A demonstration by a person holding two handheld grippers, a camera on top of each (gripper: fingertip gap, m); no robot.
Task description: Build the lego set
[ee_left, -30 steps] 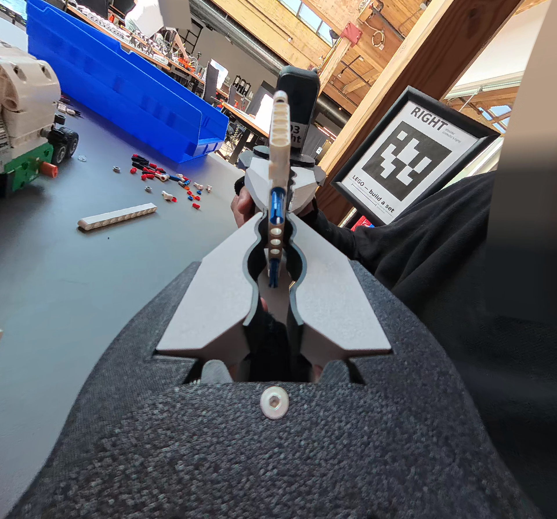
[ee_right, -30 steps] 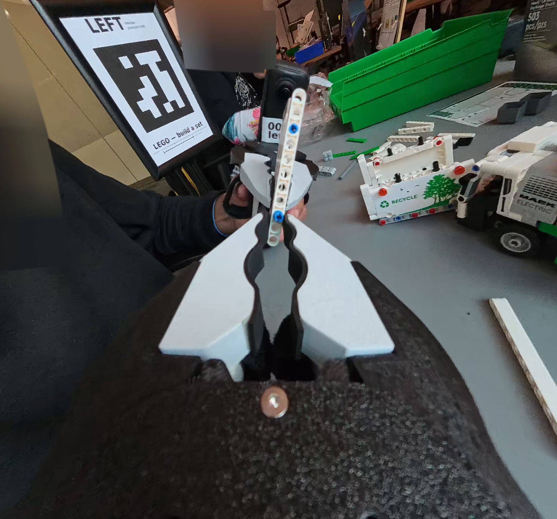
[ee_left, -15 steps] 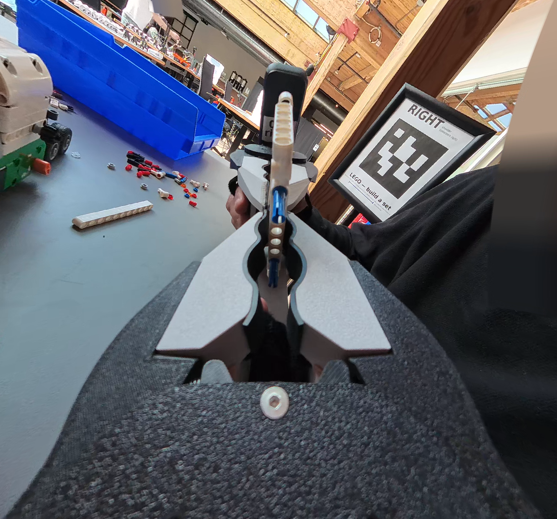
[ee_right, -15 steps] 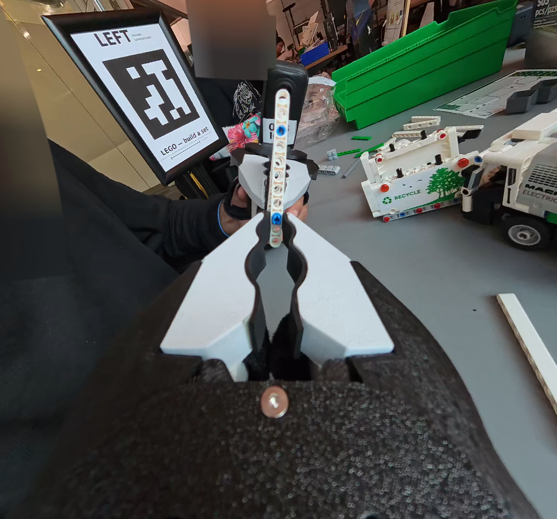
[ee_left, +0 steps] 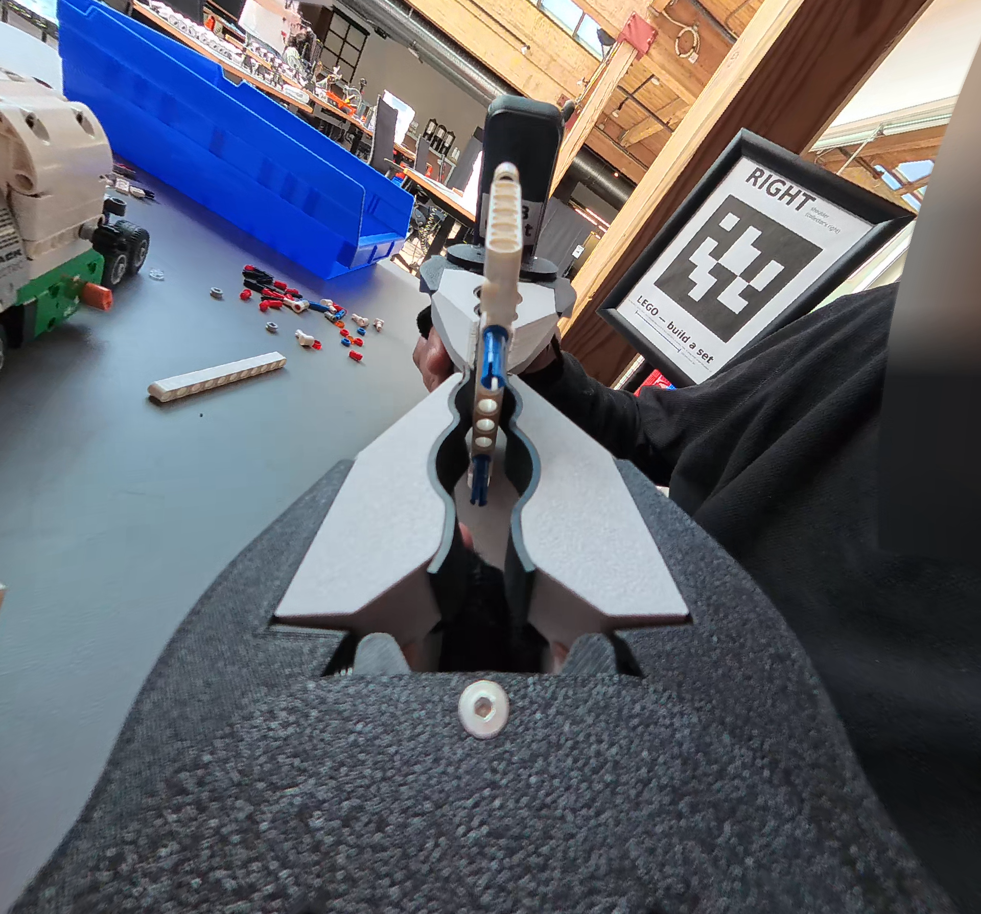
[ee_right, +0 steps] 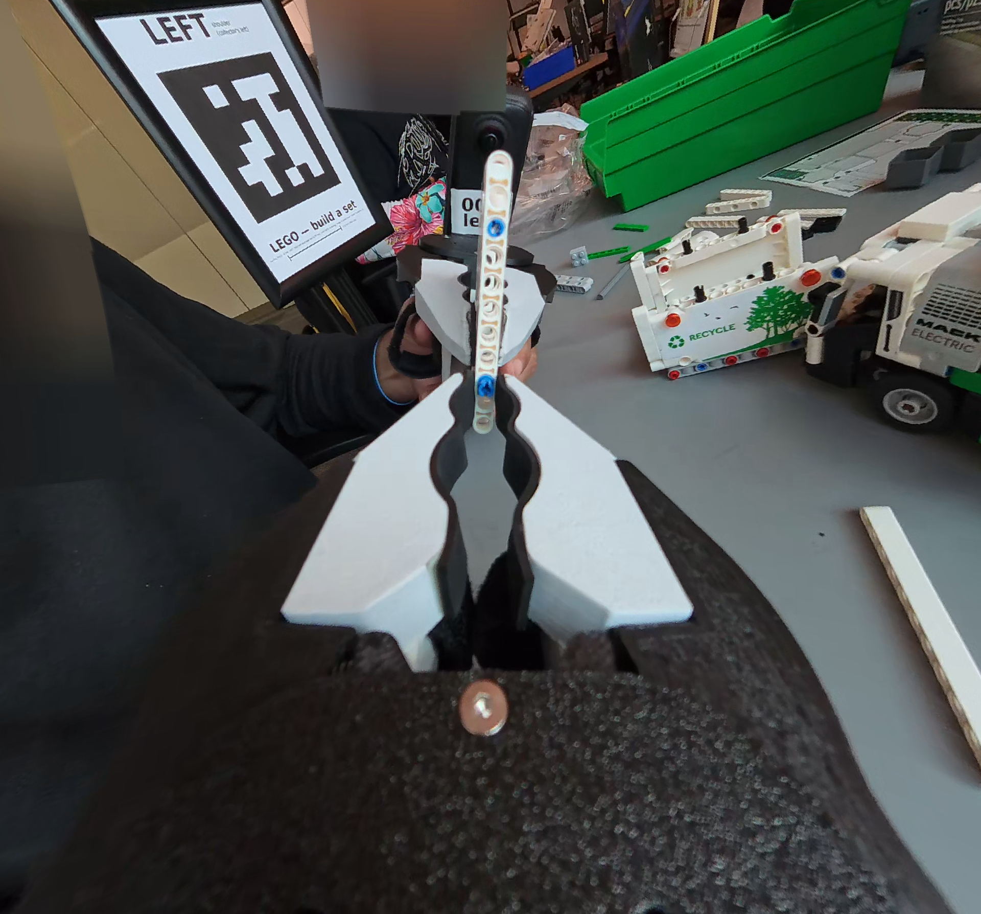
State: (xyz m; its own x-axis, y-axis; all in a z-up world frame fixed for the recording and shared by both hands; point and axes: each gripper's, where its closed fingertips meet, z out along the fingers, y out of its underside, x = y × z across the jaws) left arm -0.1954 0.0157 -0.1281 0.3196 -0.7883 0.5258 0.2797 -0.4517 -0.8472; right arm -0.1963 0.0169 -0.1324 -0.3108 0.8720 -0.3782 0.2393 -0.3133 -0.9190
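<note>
A long white Technic beam (ee_left: 499, 251) with blue pins (ee_left: 492, 352) stands nearly upright between the two grippers, which face each other above the grey table (ee_left: 106, 490). My left gripper (ee_left: 485, 384) is shut on the beam's lower part. My right gripper (ee_right: 484, 392) is shut on the beam's bottom end (ee_right: 485, 400). Each gripper shows beyond the beam in the other's view: the right (ee_left: 531, 325), the left (ee_right: 515, 320). The white and green truck (ee_right: 929, 325) and its white bin body (ee_right: 727, 315) stand on the table at the right.
A blue bin (ee_left: 212, 145), a loose white beam (ee_left: 217, 376), small red and blue parts (ee_left: 302, 304) and the truck's end (ee_left: 48, 230) lie left. A green bin (ee_right: 743, 108), a manual (ee_right: 876, 155), a white strip (ee_right: 929, 617), framed marker signs (ee_left: 743, 262) (ee_right: 233, 134) and a person's black sleeve (ee_left: 796, 437) are close by. Both grippers' tips are close together, under 4 cm apart.
Both grippers keep their hold on the beam. The pair has shifted a little over the table and the beam's tilt has changed slightly.
</note>
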